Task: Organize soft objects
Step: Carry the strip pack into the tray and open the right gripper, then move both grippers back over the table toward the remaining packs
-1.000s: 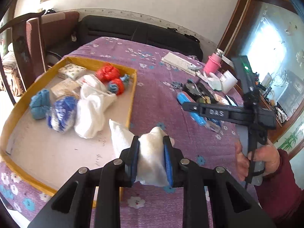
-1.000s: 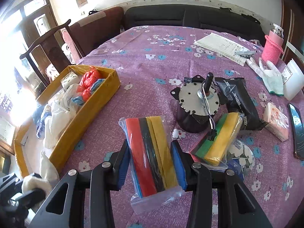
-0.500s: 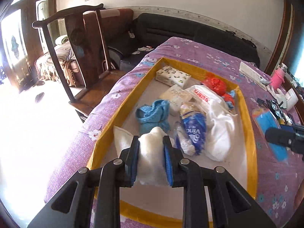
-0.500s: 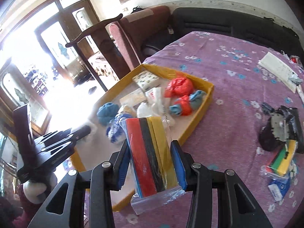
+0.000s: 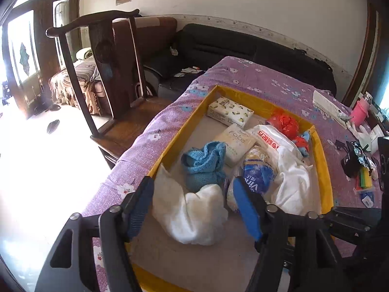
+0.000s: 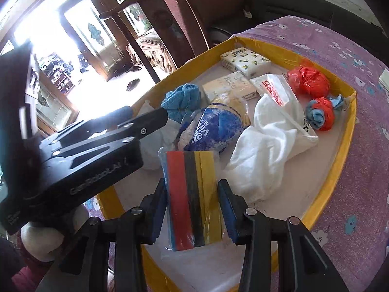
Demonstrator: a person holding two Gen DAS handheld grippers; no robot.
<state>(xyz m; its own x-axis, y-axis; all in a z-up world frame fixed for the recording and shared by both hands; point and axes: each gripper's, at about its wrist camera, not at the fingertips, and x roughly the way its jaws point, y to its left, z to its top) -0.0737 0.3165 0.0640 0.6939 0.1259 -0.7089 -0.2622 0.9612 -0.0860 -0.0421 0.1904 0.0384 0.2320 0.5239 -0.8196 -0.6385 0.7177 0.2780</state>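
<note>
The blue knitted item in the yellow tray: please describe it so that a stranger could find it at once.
Find the yellow-rimmed tray on the purple flowered tablecloth. The blue knitted item lies by the tray's left wall, just behind the white cloth between the open left gripper fingers. It alone is light blue knit.

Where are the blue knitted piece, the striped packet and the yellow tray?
blue knitted piece (image 5: 203,166), left wrist view, its middle.
striped packet (image 6: 192,194), right wrist view, black stripe.
yellow tray (image 6: 340,146), right wrist view, right wall.
</note>
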